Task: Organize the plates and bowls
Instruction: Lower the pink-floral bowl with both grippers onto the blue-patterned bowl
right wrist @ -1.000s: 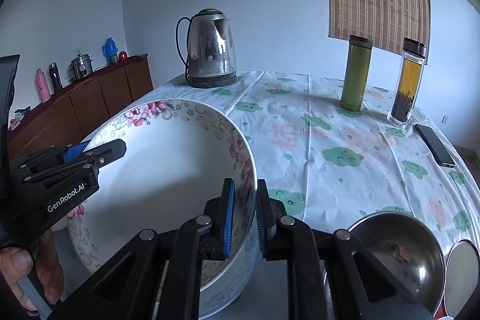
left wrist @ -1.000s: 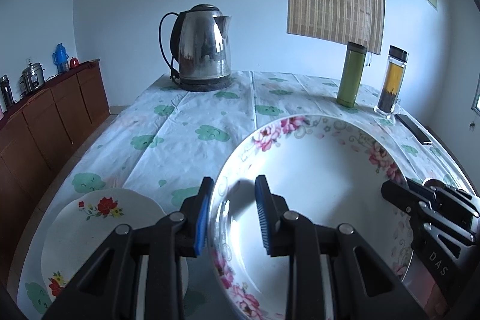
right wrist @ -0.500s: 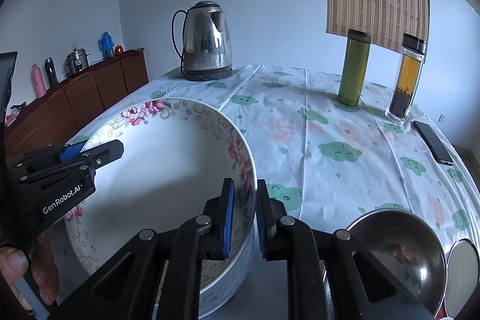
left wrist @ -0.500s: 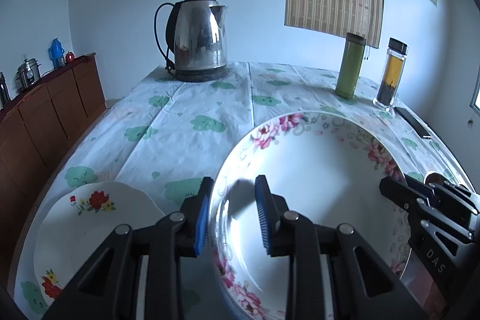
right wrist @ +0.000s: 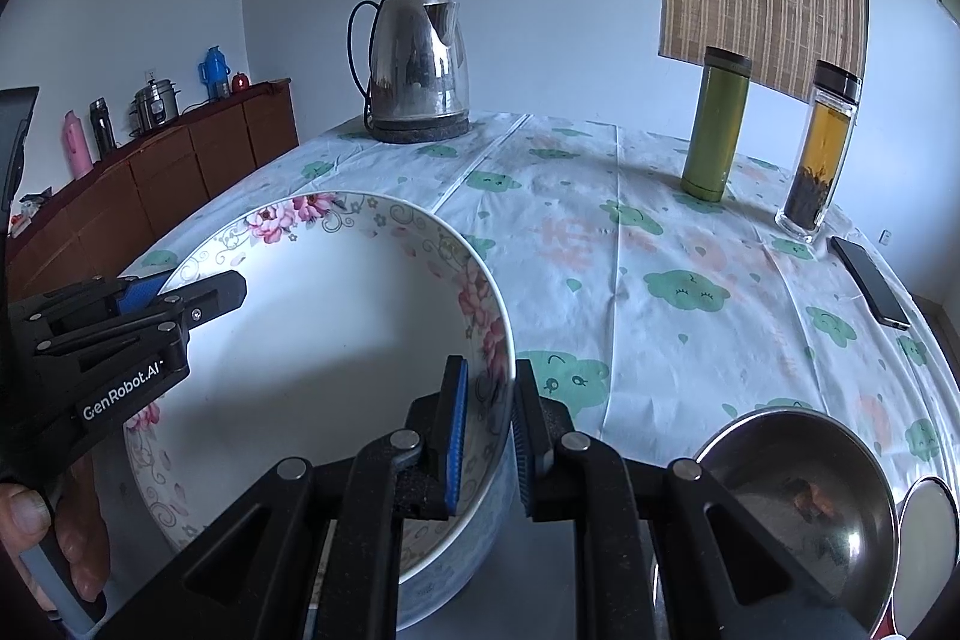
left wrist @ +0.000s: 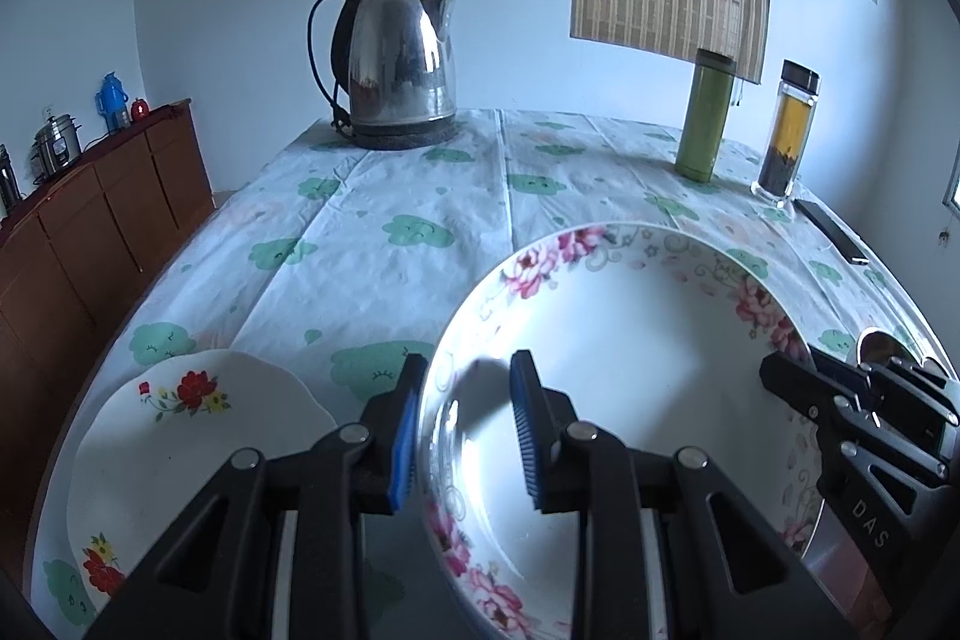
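A large white bowl with pink flowers [left wrist: 630, 370] [right wrist: 300, 340] hangs between both grippers, just above the tablecloth. My left gripper [left wrist: 465, 430] is shut on its left rim, one blue pad outside the wall and one inside. My right gripper [right wrist: 486, 418] is shut on the opposite rim, its pads tight on the wall. Each gripper shows in the other's view: the left gripper [right wrist: 192, 289] at the far rim, the right gripper [left wrist: 798, 370] likewise. A small white plate with red flowers [left wrist: 180, 448] lies on the table left of the bowl.
A steel bowl [right wrist: 798, 496] and a white dish [right wrist: 927, 550] sit at the near right. Farther back stand a kettle [left wrist: 399, 57], a green flask [left wrist: 708, 117], a tea bottle [left wrist: 786, 135] and a phone [left wrist: 831, 232]. A wooden sideboard [left wrist: 90, 220] runs along the left wall.
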